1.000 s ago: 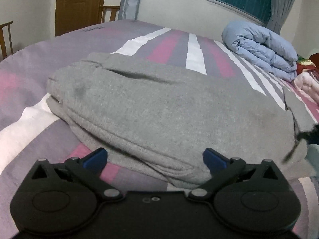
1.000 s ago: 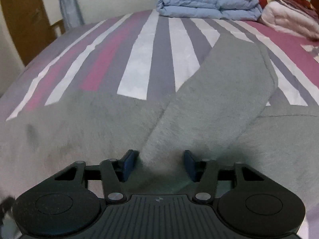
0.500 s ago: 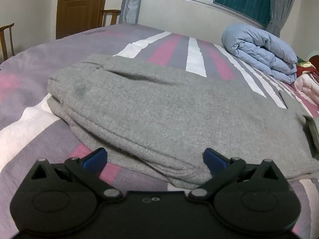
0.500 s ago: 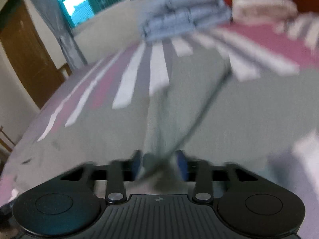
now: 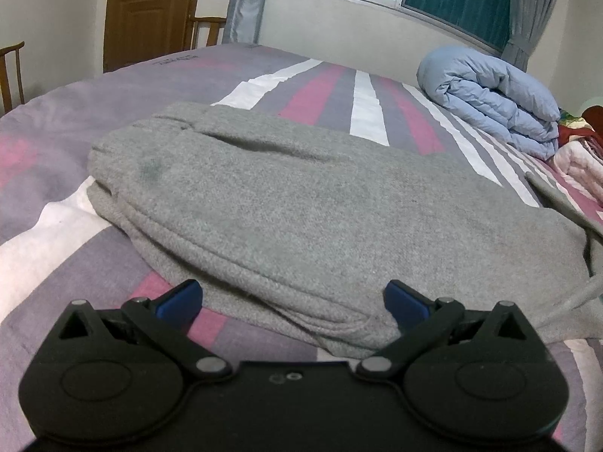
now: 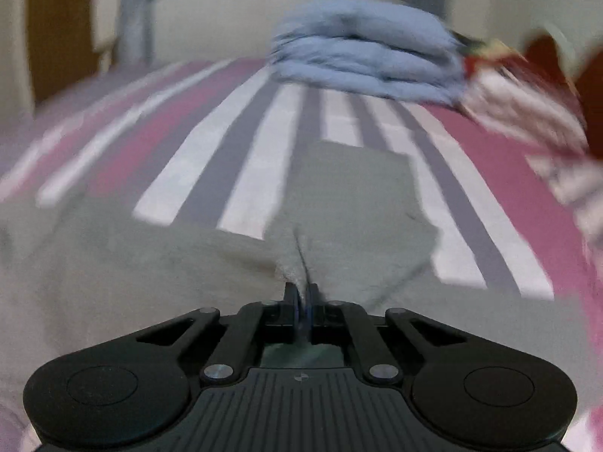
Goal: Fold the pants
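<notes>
Two grippers are seen over grey pants (image 5: 301, 211) lying part-folded on a striped bed (image 5: 312, 90): the right gripper (image 6: 301, 301), loosely open a second earlier, is now clamped on a fabric ridge, while the left gripper (image 5: 292, 297) is kept spread wide, suggesting another fold.

No text can be read. The bedsheet (image 5: 181, 75) carries a dark printed line near its far edge in the left wrist view, too small to make out. The right wrist view is blurred and shows no lettering.
</notes>
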Demonstrator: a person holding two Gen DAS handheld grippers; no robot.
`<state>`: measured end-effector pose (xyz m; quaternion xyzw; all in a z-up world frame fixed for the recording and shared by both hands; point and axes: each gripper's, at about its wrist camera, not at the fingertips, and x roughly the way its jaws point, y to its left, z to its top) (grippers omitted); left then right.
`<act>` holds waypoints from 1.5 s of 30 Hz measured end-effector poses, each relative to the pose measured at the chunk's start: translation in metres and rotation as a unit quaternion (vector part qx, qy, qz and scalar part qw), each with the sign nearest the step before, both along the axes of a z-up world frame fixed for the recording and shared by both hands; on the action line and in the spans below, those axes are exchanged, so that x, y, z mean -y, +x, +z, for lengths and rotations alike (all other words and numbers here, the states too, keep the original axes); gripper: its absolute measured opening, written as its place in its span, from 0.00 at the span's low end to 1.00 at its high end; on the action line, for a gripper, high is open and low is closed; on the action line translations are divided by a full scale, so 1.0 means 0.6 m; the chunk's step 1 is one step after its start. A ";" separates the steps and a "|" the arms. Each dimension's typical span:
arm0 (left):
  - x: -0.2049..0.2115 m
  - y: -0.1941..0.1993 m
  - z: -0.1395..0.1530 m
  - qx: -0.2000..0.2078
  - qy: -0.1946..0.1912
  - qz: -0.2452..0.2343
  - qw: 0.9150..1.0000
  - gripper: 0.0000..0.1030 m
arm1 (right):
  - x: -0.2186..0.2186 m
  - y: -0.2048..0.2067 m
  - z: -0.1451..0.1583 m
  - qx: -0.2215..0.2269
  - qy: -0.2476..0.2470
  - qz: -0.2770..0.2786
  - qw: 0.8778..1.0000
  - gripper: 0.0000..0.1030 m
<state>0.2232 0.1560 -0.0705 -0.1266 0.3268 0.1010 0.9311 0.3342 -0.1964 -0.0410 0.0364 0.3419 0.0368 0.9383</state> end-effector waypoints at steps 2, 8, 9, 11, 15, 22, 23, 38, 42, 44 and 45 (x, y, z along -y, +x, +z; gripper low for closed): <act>0.000 -0.001 0.000 0.002 0.000 0.000 1.000 0.94 | 0.044 -0.051 -0.011 -0.007 0.051 -0.026 0.998 0.03; 0.004 0.000 -0.001 0.001 0.002 0.007 1.000 0.94 | 0.091 -0.101 -0.052 -0.010 0.061 -0.016 0.998 0.36; 0.005 0.001 -0.001 0.001 0.001 0.010 1.000 0.94 | 0.089 -0.102 -0.039 0.008 0.053 -0.013 0.998 0.46; 0.008 0.003 -0.001 0.001 0.003 0.016 1.000 0.94 | 0.082 -0.092 -0.011 0.036 0.050 0.010 0.998 0.49; 0.009 0.005 0.000 0.007 -0.002 0.036 0.999 0.95 | 0.028 -0.037 0.012 0.039 -0.020 0.060 0.997 0.49; 0.012 0.013 0.002 0.001 0.003 0.040 0.999 0.95 | -0.064 0.040 -0.061 0.036 -0.226 0.131 0.965 0.37; 0.012 0.014 0.002 0.000 0.004 0.040 0.999 0.95 | -0.044 0.043 -0.065 0.033 -0.214 0.116 0.969 0.13; 0.015 0.010 -0.002 0.005 0.006 0.039 0.999 0.95 | 0.246 -0.106 -0.076 0.028 0.047 -0.030 0.998 0.58; 0.015 0.010 -0.002 0.005 0.006 0.038 0.999 0.95 | 0.142 -0.121 -0.068 0.065 -0.071 0.093 0.991 0.58; 0.015 0.010 -0.002 0.005 0.005 0.038 0.999 0.95 | 0.095 -0.126 -0.083 0.069 -0.114 0.138 0.981 0.58; 0.015 0.010 -0.002 0.006 0.004 0.038 0.999 0.95 | 0.080 -0.124 -0.093 0.066 -0.124 0.153 0.978 0.58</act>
